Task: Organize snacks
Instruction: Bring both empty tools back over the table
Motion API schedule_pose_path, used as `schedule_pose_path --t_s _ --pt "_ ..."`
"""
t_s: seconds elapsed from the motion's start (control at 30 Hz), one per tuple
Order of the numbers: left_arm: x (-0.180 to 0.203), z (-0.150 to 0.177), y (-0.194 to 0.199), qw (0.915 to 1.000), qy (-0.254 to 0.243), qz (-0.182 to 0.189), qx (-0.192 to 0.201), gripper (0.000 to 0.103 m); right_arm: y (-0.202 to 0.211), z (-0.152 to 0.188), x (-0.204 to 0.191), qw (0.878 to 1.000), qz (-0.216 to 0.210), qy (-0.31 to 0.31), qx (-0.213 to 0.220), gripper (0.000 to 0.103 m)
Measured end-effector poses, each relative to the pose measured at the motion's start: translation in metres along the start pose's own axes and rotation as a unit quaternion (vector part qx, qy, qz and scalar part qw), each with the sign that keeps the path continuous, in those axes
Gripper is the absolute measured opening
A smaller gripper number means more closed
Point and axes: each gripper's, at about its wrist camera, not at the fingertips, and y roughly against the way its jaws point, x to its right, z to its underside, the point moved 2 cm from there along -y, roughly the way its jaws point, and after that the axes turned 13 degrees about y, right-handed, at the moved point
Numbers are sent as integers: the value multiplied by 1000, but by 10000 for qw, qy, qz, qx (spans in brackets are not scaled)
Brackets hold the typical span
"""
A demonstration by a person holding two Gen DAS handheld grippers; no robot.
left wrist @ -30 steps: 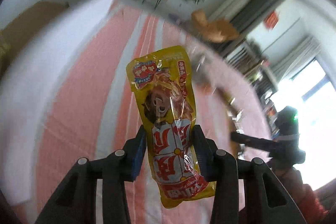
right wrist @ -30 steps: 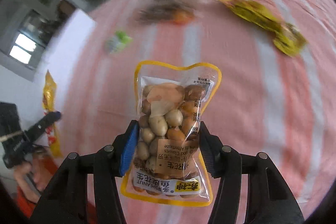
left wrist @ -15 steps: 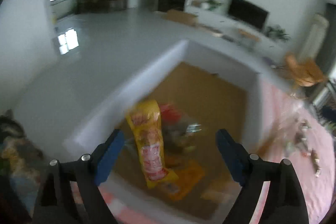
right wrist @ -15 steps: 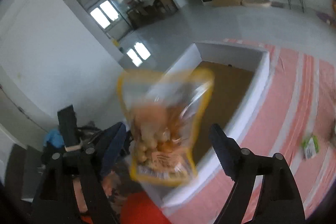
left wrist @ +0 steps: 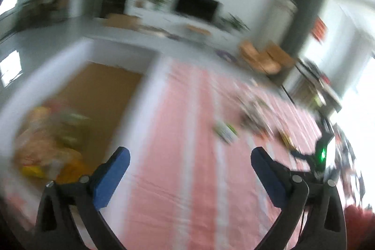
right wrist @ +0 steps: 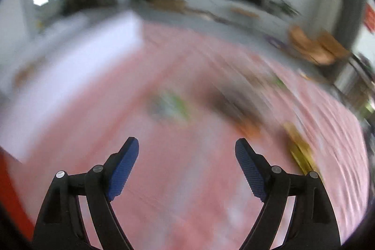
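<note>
Gaping: two grippers, left (left wrist: 189, 155) and right (right wrist: 187, 145) (both empty).

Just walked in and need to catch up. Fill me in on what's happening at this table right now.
A person is sorting snacks with a handheld gripper in each hand. Right now both the left gripper and right gripper are open and hold nothing. A white-walled box at the left already holds a pile of snack packets. More packets wait on the pink striped tablecloth, including a green-and-white packet and a yellow packet. The images are motion-blurred, so finer detail is unclear.
</note>
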Motion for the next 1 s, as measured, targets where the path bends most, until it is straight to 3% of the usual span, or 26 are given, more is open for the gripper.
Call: schedule_pose_path --t_s 0.1,0.2,0.37,0.53,1.0 --pt "39 56 -63 9970 -394 -73 -663 102 -5 71 47 9980 396 -351 -335 86" --pt "69 100 -125 9903 -730 -333 -1136 101 -5 116 75 9941 657 -718 -468 86" --pt "96 133 -163 9838 -1267 -594 -1117 101 1 154 110 9860 638 -1493 -380 86" --pt "118 127 -184 9801 -1567 -805 -910 101 -6 157 114 9813 718 -1731 -447 90" --pt "115 116 -198 9823 -1452 -839 -840 103 -7 168 117 9789 618 -1896 -438 93"
